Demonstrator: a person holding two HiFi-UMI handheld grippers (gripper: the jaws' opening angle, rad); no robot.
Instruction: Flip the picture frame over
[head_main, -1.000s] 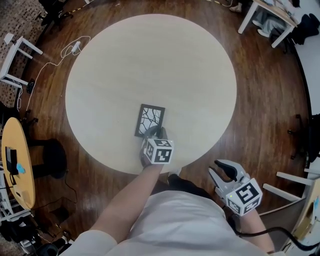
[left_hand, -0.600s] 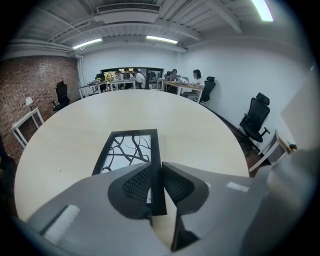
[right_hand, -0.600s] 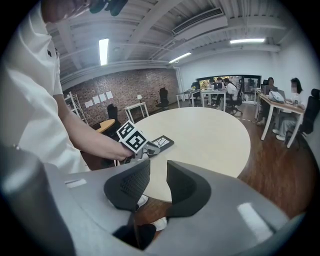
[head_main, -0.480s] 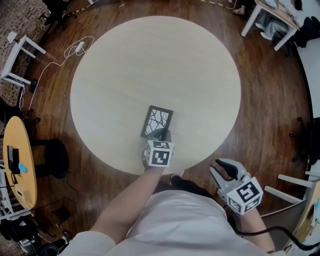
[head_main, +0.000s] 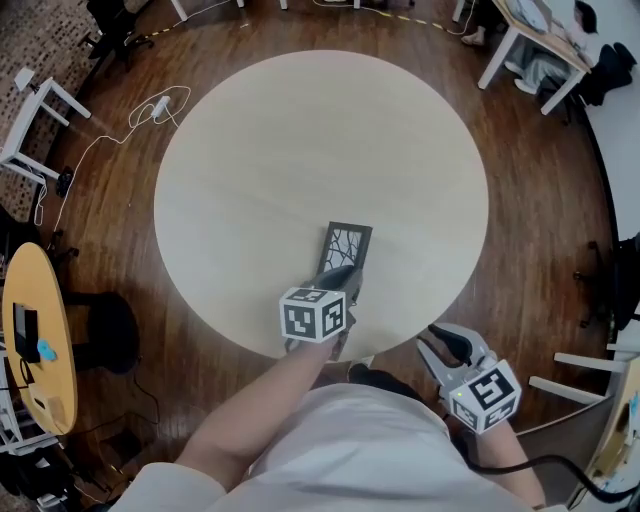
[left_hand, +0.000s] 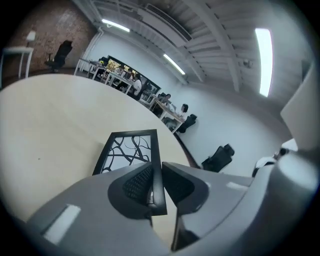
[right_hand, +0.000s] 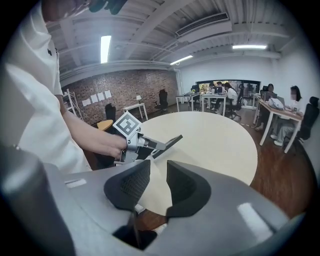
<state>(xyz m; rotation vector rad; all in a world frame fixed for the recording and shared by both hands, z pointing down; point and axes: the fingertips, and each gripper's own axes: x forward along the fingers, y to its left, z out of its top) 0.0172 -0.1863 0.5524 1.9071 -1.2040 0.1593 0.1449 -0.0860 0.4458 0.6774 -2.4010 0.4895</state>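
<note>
Right gripper view alone shows the picture frame (right_hand: 171, 141) tilted, far edge raised.

Left gripper (left_hand: 156, 183): jaws clamped on the near edge of the black picture frame (left_hand: 129, 150), its branch-patterned face stretching ahead over the pale round table (left_hand: 50, 125); beyond the rim a dark office chair (left_hand: 218, 157), desks (left_hand: 112, 75) with seated people (left_hand: 184, 109), ceiling strip lights (left_hand: 264, 60).

**Frame near the table's 6 o'clock edge**

The picture frame (head_main: 348, 248) sits tilted over the table (head_main: 300, 140), toward its 6 o'clock edge. The left gripper (head_main: 343, 276), at the frame's 6 o'clock, has its jaws on the frame's near end. The right gripper (head_main: 447, 345) is off the table at the frame's 4 o'clock, well apart.
</note>
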